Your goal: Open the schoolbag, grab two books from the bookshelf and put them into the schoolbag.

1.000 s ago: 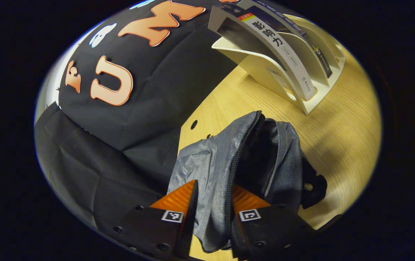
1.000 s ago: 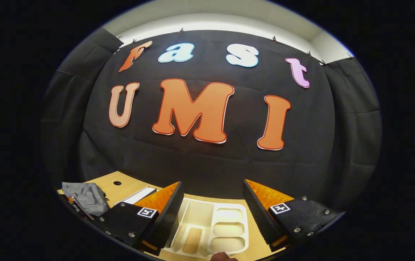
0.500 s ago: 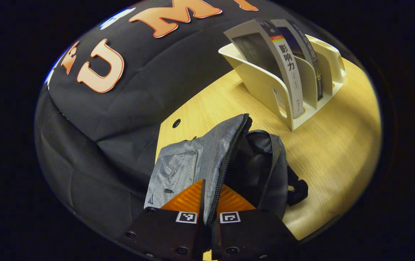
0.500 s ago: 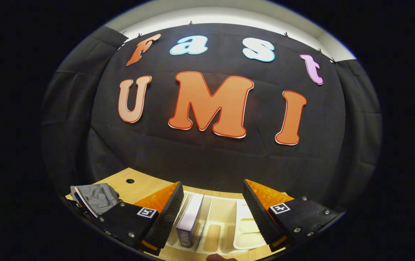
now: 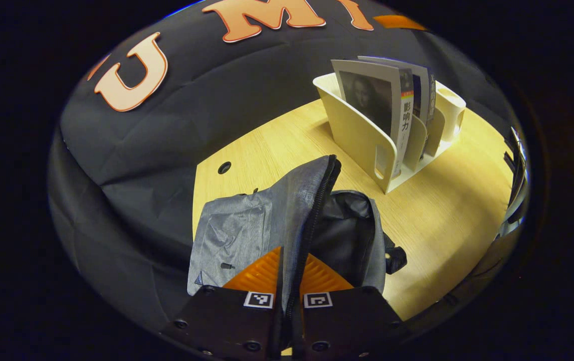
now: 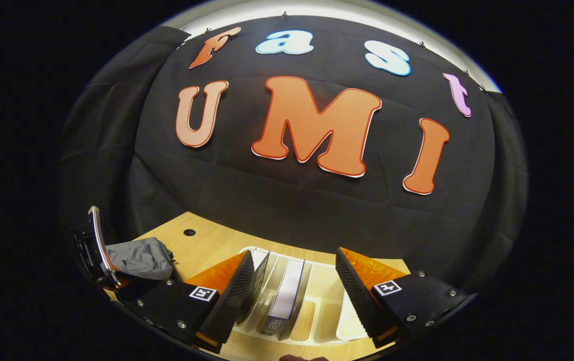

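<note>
The left gripper point(image 5: 289, 273) is clamped on the schoolbag point(image 5: 287, 220) flap's zipper edge. The right gripper point(image 6: 294, 281), jaws wide, hovers over the bookshelf point(image 6: 324, 313); the nearer book point(image 6: 287, 298) stands between them, spine running toward 12 o'clock.

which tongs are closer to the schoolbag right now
Left. The left tongs are clamped on the schoolbag at its zipper edge; the right tongs hover open over the bookshelf, apart from it.

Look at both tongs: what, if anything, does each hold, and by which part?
The left tongs pinch the schoolbag by its zipper-edged flap. The right tongs are open above the bookshelf, holding nothing.
</note>
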`<state>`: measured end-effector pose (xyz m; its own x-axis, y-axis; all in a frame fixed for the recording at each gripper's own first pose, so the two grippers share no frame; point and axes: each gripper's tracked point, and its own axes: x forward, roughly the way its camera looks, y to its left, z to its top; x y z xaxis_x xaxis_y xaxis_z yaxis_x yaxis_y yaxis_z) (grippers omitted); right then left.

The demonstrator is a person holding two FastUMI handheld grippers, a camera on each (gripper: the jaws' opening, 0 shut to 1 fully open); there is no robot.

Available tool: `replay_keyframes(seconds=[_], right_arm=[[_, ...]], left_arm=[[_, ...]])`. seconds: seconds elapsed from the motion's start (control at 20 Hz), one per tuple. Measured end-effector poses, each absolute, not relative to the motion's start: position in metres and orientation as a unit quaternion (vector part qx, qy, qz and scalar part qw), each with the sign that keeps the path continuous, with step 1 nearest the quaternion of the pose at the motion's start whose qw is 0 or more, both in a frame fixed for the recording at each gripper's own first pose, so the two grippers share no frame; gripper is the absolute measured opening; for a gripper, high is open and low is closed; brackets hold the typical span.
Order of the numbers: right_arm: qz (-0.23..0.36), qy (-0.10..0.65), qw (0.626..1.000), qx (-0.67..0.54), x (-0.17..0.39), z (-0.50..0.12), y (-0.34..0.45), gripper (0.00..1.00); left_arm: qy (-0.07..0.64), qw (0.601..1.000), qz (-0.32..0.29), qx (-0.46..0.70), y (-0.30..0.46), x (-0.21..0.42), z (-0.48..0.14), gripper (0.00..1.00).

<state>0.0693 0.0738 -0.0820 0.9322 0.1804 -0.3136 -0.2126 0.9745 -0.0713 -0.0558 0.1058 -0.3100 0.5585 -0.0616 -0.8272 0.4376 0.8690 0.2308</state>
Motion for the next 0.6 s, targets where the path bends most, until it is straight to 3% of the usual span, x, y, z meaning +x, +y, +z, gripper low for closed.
replay_keyframes(seconds=[0.6], right_arm=[[0.144,0.293,0.945,0.012,0.075,-0.114,0.115,0.98]], left_arm=[[0.489,0.841,-0.189,0.134,0.129,-0.033,-0.270,0.07]])
